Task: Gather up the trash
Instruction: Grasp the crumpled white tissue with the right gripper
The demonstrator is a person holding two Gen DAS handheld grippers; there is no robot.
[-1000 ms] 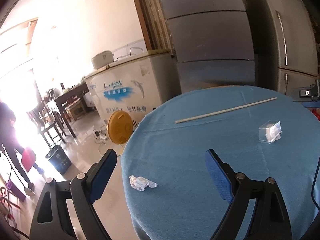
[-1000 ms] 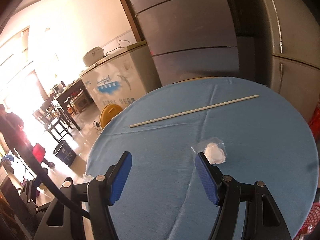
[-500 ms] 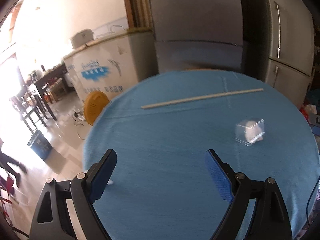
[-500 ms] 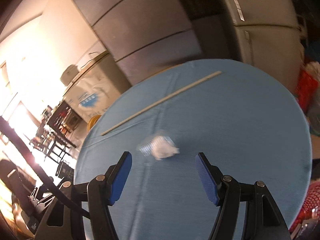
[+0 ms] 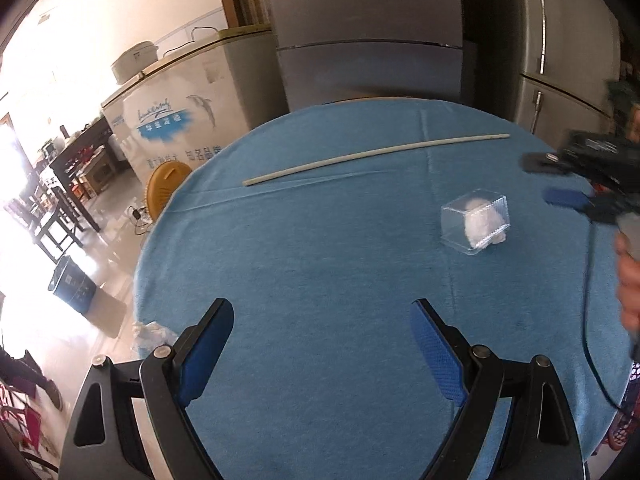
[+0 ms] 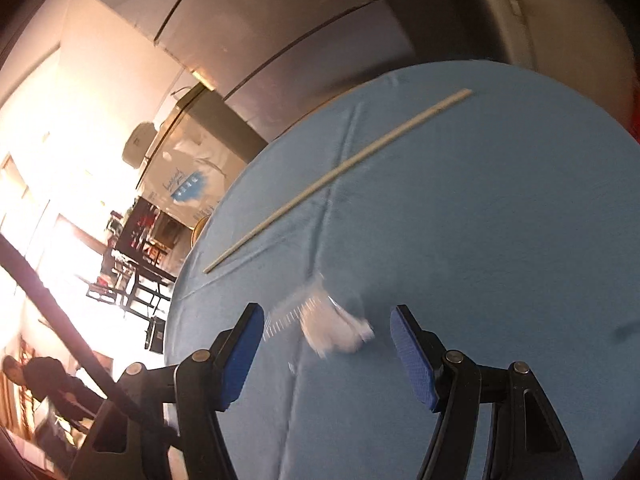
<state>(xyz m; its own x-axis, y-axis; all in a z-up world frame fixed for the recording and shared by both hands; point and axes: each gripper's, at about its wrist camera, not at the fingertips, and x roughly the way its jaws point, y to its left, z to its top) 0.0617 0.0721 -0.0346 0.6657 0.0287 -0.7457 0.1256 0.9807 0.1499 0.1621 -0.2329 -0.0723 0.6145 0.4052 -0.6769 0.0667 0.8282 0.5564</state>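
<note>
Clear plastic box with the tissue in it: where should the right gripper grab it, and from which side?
Grip the clear plastic box across its two flat side walls, probably from above and the near side, where the right gripper already straddles it with open jaws. It lies tipped on the blue tablecloth, the white tissue spilling out; thin walls likely flex, so close gently.

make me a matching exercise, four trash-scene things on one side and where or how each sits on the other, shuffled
Things:
1. long thin stick
2. clear plastic box
3. crumpled wrapper
4. left gripper

Places or states:
A. at the table's near left edge
B. open, nothing between its fingers
C. lying across the far part of the blue tablecloth
D. just ahead of the open right gripper, white wad inside

Pairs: 1-C, 2-D, 3-A, 4-B
</note>
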